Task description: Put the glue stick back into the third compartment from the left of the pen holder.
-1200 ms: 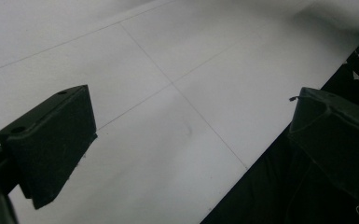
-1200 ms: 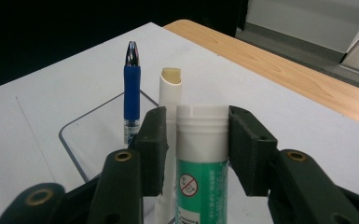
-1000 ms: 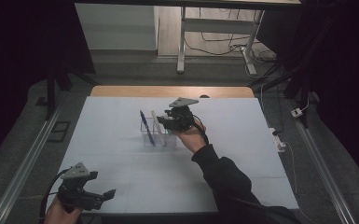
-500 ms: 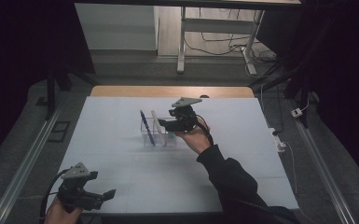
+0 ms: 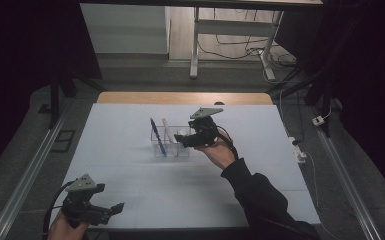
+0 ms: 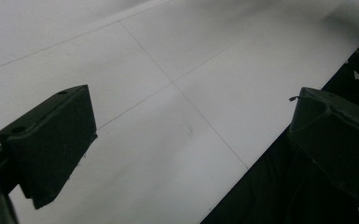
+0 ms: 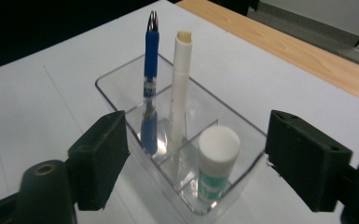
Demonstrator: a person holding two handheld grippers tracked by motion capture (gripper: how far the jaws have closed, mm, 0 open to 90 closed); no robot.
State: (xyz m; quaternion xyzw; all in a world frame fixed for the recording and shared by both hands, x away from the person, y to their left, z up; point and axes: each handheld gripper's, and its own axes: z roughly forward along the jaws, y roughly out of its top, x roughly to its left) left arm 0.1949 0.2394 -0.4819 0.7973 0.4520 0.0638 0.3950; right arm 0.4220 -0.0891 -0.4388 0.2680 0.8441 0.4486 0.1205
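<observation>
Clear organiser (image 7: 121,88) sits mid-table, well back from the near edge, and the right claw (image 7: 196,158) hovers right over it with jaws spread wide, holding nothing. Standing in its compartments are a blue pen (image 7: 150,70), a white pen (image 7: 181,88) just beside it, and a small white-capped glue stick (image 7: 217,161) in the near compartment. Down at the near left corner of the white table (image 5: 130,125), the left claw (image 5: 111,209) hangs low, jaws wide apart and empty.
</observation>
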